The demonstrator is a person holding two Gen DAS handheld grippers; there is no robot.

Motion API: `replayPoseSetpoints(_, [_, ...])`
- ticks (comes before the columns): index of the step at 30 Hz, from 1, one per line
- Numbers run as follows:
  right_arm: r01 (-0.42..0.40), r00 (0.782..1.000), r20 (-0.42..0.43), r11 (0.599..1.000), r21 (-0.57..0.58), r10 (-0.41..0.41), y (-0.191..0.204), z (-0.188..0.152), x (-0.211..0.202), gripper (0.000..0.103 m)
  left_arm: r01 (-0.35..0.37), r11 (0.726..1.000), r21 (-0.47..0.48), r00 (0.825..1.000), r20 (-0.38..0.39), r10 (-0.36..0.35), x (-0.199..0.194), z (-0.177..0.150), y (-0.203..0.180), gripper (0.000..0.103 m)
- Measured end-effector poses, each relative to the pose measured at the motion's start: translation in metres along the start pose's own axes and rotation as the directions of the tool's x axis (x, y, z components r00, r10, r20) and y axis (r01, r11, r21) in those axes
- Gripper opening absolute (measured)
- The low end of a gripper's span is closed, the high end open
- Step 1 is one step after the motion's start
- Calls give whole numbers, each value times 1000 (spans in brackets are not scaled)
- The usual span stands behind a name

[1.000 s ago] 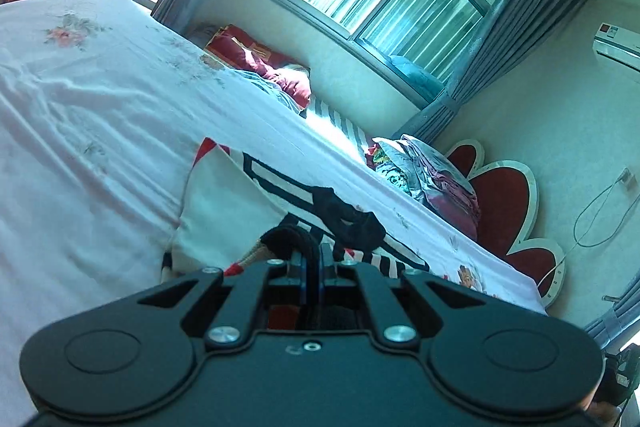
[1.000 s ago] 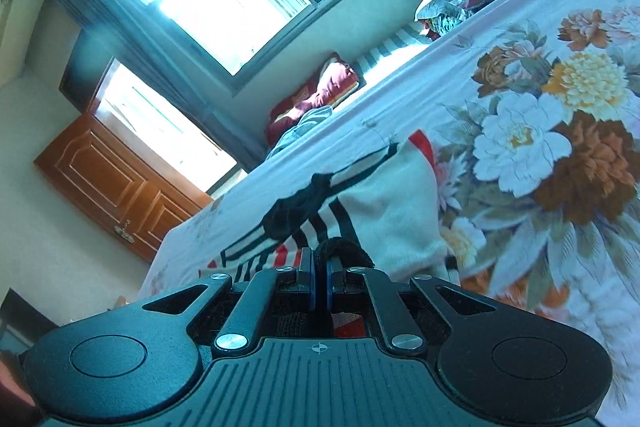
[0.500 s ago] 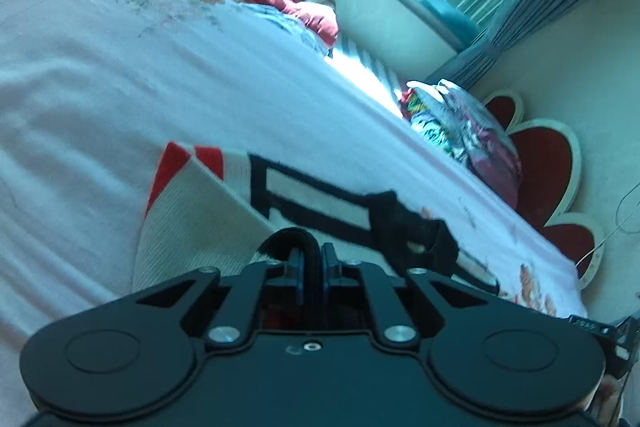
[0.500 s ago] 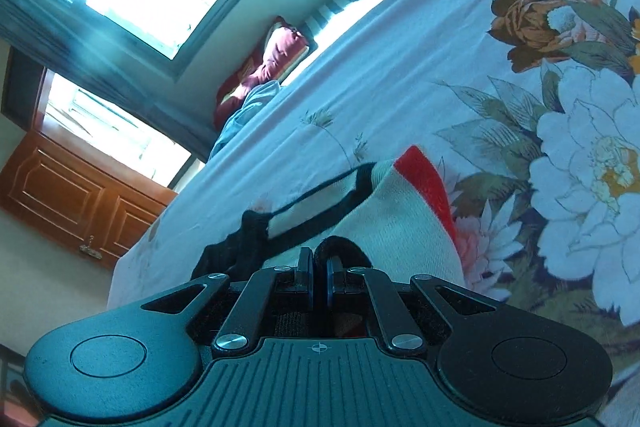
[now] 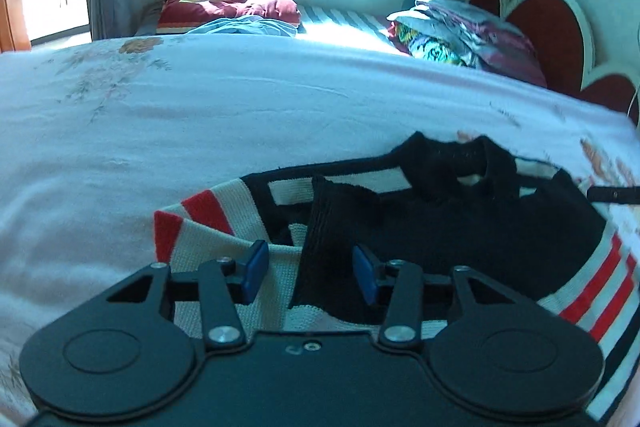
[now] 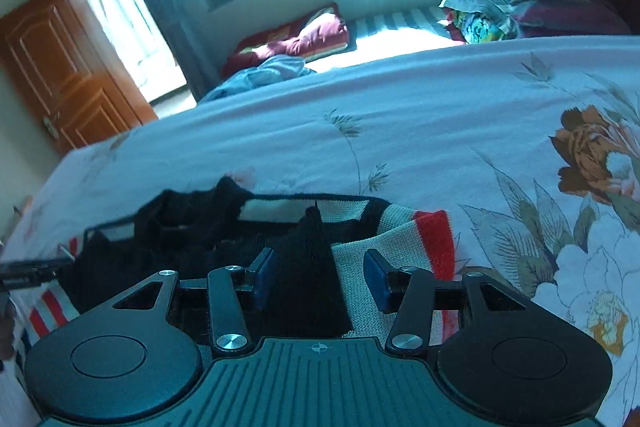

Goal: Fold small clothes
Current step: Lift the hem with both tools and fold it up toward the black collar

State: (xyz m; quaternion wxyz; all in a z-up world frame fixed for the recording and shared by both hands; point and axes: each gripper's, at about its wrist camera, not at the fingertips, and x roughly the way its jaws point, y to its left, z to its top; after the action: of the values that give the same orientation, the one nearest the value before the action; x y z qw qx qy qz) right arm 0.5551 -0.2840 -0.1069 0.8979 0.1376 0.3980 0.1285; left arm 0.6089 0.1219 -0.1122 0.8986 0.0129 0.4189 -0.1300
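Left claw [image 5: 306, 277] and right claw [image 6: 320, 277] both spread apart over knit sweater [image 5: 460, 227] on bed [image 5: 200, 131]; folded bedding pile [image 5: 464, 35] beyond sweater, near headboard [image 5: 548, 23].

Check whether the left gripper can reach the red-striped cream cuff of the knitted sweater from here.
Probably yes. The left gripper is open, low over the black, cream and red knitted sweater, and the red-striped cream cuff lies just beside its left finger with nothing in between.
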Motion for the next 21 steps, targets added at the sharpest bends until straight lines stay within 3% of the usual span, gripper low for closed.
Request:
replayPoseSetpoints(1, [28, 999, -15, 998, -49, -29, 6, -2, 9, 49, -18, 1000, 18, 1000, 0, 18, 2, 0, -3, 41])
replayPoseSetpoints(2, [45, 999, -24, 994, -97, -48, 11, -5, 16, 49, -35, 999, 24, 999, 7, 34, 4, -1, -6, 32])
replayPoseSetpoints(3, [71, 997, -24, 985, -154, -75, 16, -8, 23, 32, -38, 999, 26, 999, 14, 38, 4, -1, -8, 24])
replayPoseSetpoints(4, [99, 994, -20, 972, -211, -105, 22, -10, 27, 7, -26, 999, 29, 999, 28, 25, 1, -2, -9, 5])
replayPoseSetpoints(5, [102, 994, -16, 964, -247, -109, 27, -11, 28, 3, -26, 999, 23, 999, 49, 25, -3, 0, -9, 5])
replayPoseSetpoints(10, [143, 984, 136, 962, -233, -113, 29, -6, 15, 3, -79, 996, -39, 980, 180, 85, -25, 12, -1, 5])
replayPoseSetpoints(15, [182, 983, 46, 967, -178, -177, 13, -6, 46, 3, -135, 989, -65, 989, 50, 139, 13, 14, 12, 5])
replayPoseSetpoints(21, [217, 976, 71, 958, -186, -207, 9, -14, 51, 4, -165, 985, -39, 983, 79, 168, 14, 5, 6, 7])
